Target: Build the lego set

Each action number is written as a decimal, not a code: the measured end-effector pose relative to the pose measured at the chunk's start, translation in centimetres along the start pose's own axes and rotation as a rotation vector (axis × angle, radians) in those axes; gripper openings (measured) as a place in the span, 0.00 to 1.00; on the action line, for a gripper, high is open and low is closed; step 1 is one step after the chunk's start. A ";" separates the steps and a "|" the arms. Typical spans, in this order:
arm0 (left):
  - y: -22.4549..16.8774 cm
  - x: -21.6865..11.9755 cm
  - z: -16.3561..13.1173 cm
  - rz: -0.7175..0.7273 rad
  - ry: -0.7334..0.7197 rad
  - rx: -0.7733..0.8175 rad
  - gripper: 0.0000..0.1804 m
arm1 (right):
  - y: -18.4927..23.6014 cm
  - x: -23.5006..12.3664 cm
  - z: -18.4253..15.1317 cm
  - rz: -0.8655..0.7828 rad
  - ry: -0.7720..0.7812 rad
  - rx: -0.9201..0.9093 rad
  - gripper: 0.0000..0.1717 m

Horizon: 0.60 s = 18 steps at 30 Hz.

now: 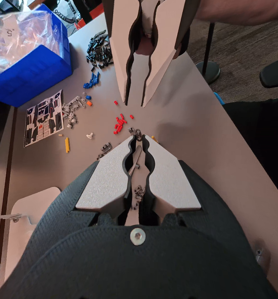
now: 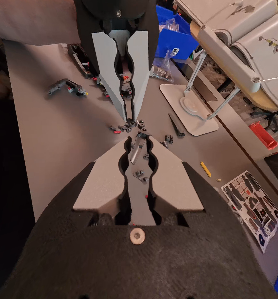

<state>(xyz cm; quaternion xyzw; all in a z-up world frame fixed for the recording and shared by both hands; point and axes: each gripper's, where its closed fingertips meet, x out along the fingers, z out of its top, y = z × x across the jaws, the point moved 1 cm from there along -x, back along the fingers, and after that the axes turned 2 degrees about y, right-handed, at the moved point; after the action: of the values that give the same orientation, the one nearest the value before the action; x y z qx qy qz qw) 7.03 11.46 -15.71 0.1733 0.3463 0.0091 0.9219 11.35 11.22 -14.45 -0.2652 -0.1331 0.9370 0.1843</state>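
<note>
Left gripper: clamped on small dark grey plastic connector piece
Right gripper: open, empty, above long grey plastic blade piece

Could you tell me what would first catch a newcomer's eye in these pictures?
The two hand-held grippers facing each other over the table: the left hand-held gripper pinches a small dark grey connector piece, while the right hand-held gripper stands open above a grey pointed panel. Next, the red pins mid-table and the blue bin far left.
</note>
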 end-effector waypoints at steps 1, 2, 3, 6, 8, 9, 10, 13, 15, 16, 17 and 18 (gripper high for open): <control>0.0 0.0 0.2 -0.006 -0.002 0.009 0.03 | 0.0 0.0 0.1 0.001 0.004 -0.007 0.10; 0.1 0.1 0.2 -0.012 0.001 0.014 0.03 | 0.0 0.0 0.2 -0.002 0.011 -0.013 0.10; 0.2 0.2 0.3 -0.020 0.001 0.019 0.03 | 0.1 0.1 0.2 0.002 0.015 -0.019 0.10; 0.1 0.7 0.3 -0.051 0.000 0.033 0.03 | 0.2 0.4 -0.1 0.005 0.031 -0.034 0.11; -0.3 0.9 0.5 -0.083 -0.010 0.045 0.03 | 0.4 0.5 -0.4 0.012 0.036 -0.037 0.11; -0.4 1.1 0.5 -0.090 -0.010 0.053 0.03 | 0.5 0.6 -0.7 0.012 0.039 -0.038 0.10; -0.7 1.3 0.5 -0.104 -0.007 0.066 0.03 | 0.6 0.7 -0.9 0.019 0.039 -0.039 0.10; -1.2 2.1 0.2 -0.123 0.020 0.095 0.03 | 1.1 1.0 -1.5 0.047 0.042 -0.036 0.10; -1.4 2.5 0.1 -0.137 0.033 0.104 0.03 | 1.5 1.1 -1.8 0.062 0.046 -0.038 0.09; -1.3 2.7 0.0 -0.133 0.039 0.103 0.03 | 1.6 1.2 -1.9 0.073 0.045 -0.037 0.09; -1.4 2.8 -0.1 -0.138 0.042 0.101 0.03 | 1.8 1.2 -2.0 0.078 0.041 -0.036 0.09; -1.4 2.9 -0.2 -0.144 0.043 0.098 0.03 | 1.7 1.3 -2.0 0.078 0.039 -0.034 0.09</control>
<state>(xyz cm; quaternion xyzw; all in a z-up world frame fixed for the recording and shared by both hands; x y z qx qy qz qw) 8.97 10.56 -18.16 0.1928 0.3774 -0.0705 0.9030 10.97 10.48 -17.26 -0.2916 -0.1348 0.9357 0.1458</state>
